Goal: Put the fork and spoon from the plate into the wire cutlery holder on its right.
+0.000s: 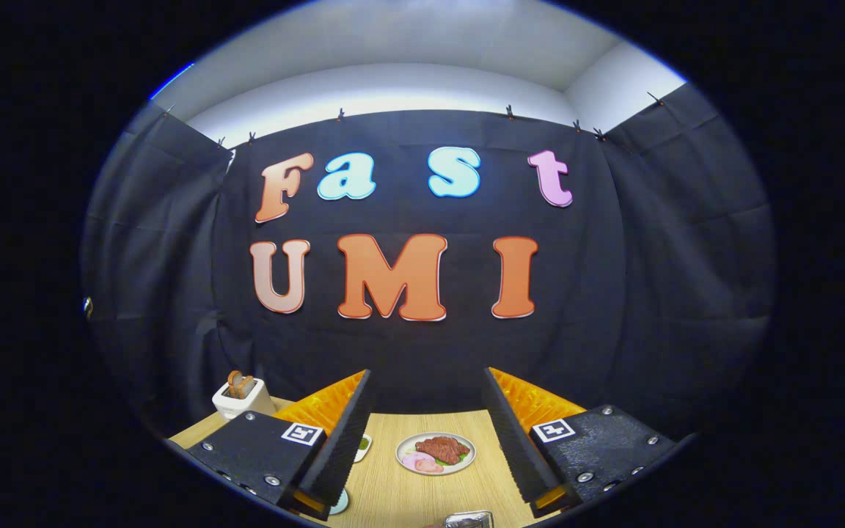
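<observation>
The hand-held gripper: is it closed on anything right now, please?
No, the hand-held gripper is open, its fingers wide apart above the table.

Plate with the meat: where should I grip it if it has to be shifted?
Probably the bare near rim of the plate, coming in low from the gripper side: it lies flat and food covers its middle. The gripper is open, with the plate between its fingers.

One gripper (426, 440) is seen, its two fingers (338, 447) spread wide apart with nothing held between them. One wooden table (408, 499) is counted, and on it one plate of food (436, 452), one white toaster (243, 400) and one shiny metal object (469, 519), cut off at the near edge. Two small dishes (364, 444) are partly hidden behind the left finger.
</observation>
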Demonstrator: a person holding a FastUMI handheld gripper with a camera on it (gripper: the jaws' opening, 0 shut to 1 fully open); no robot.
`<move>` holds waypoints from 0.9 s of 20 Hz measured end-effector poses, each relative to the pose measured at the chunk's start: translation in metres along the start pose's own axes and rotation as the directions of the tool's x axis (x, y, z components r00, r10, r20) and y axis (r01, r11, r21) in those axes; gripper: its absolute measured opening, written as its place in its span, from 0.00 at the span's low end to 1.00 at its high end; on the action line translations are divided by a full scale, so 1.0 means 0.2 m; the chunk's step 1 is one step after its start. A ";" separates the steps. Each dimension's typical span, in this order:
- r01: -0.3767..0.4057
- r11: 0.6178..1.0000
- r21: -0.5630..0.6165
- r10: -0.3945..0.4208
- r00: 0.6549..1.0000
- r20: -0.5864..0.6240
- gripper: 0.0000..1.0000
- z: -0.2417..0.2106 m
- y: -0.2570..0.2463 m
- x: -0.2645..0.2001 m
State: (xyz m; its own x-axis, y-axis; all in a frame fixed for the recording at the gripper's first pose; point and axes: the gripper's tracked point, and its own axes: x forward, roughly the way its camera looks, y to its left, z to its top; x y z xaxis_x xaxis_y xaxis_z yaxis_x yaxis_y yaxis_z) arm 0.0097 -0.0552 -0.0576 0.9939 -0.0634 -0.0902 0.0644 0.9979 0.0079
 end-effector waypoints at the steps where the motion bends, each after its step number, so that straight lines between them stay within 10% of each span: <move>1: -0.013 1.000 -0.007 0.013 1.000 0.004 0.88 0.01 0.03 0.00; 18: -0.094 0.995 -0.024 0.094 0.995 0.034 0.89 0.03 0.27 0.08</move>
State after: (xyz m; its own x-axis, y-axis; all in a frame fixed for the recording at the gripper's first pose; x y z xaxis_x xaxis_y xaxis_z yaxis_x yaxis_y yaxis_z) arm 0.0293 -0.0018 -0.0520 0.9980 0.0305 -0.0548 -0.0310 0.9995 -0.0073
